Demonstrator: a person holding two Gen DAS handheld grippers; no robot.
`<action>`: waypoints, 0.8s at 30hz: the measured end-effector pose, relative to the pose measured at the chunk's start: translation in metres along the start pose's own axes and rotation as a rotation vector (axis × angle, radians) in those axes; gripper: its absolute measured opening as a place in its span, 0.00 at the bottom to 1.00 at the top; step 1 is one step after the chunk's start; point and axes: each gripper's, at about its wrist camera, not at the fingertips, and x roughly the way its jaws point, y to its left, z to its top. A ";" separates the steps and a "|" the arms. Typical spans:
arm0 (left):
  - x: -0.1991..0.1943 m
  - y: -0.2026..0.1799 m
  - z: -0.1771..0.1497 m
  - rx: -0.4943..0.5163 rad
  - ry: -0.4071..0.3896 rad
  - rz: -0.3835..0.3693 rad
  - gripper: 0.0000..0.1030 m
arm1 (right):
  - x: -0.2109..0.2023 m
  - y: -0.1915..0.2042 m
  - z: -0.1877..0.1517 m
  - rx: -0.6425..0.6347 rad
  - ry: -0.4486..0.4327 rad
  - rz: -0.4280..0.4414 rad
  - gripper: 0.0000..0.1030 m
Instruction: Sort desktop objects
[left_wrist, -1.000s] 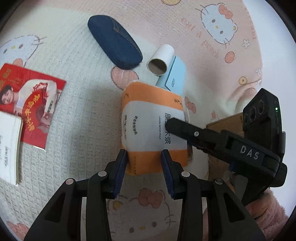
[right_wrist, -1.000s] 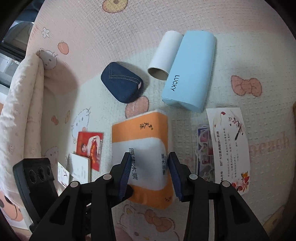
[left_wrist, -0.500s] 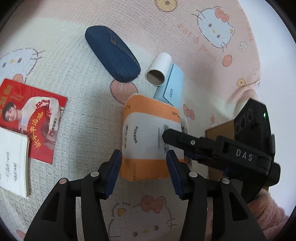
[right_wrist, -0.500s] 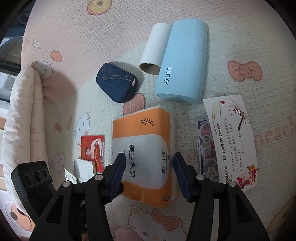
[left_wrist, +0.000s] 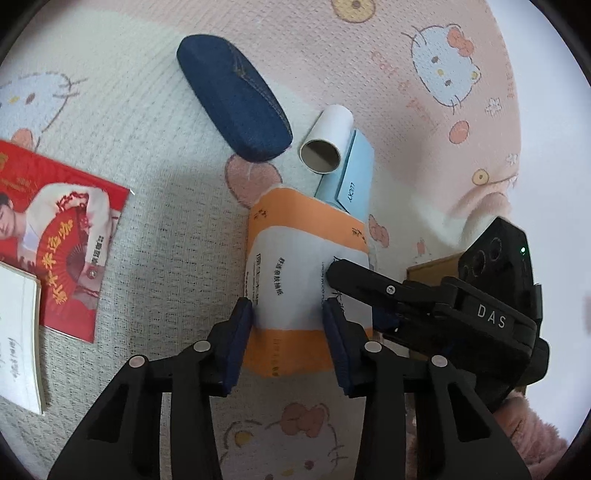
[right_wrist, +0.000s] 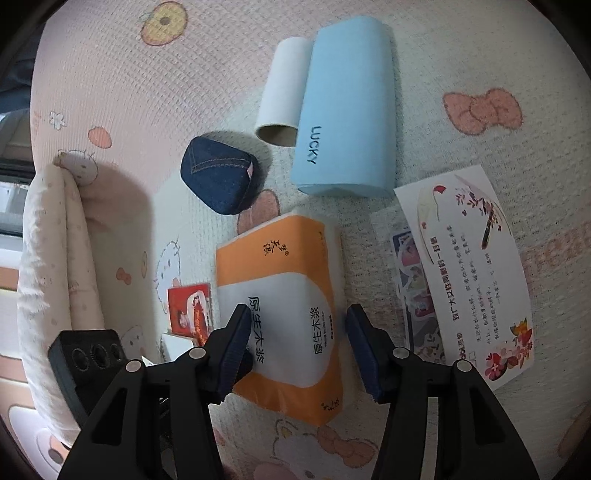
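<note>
— What has the left gripper (left_wrist: 288, 332) got?
— The near end of the orange-and-white tissue pack (left_wrist: 295, 266). Its jaws have just been closing and now pinch the pack's sides.
— And the right gripper (right_wrist: 295, 347)?
— Its jaws have just been opening. They stand half-wide astride the same pack, with the right pad clear of its edge.
— Where does the pack lie?
— On the cartoon-cat blanket (left_wrist: 166, 258), with a red leaflet (left_wrist: 62, 236) off to the left.
— Beyond it?
— A pale blue case (left_wrist: 354, 177) just behind, a cardboard tube (left_wrist: 327, 140) touching that, and a denim case (left_wrist: 232, 99) beside them.
</note>
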 end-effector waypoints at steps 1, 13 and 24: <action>0.000 -0.001 0.000 0.000 0.000 -0.001 0.41 | 0.000 0.001 0.000 -0.008 -0.003 -0.007 0.48; -0.042 -0.041 0.005 0.060 -0.078 -0.069 0.38 | -0.046 0.031 -0.008 -0.164 -0.071 -0.028 0.45; -0.095 -0.115 -0.007 0.205 -0.202 -0.119 0.38 | -0.142 0.051 -0.025 -0.271 -0.251 0.045 0.45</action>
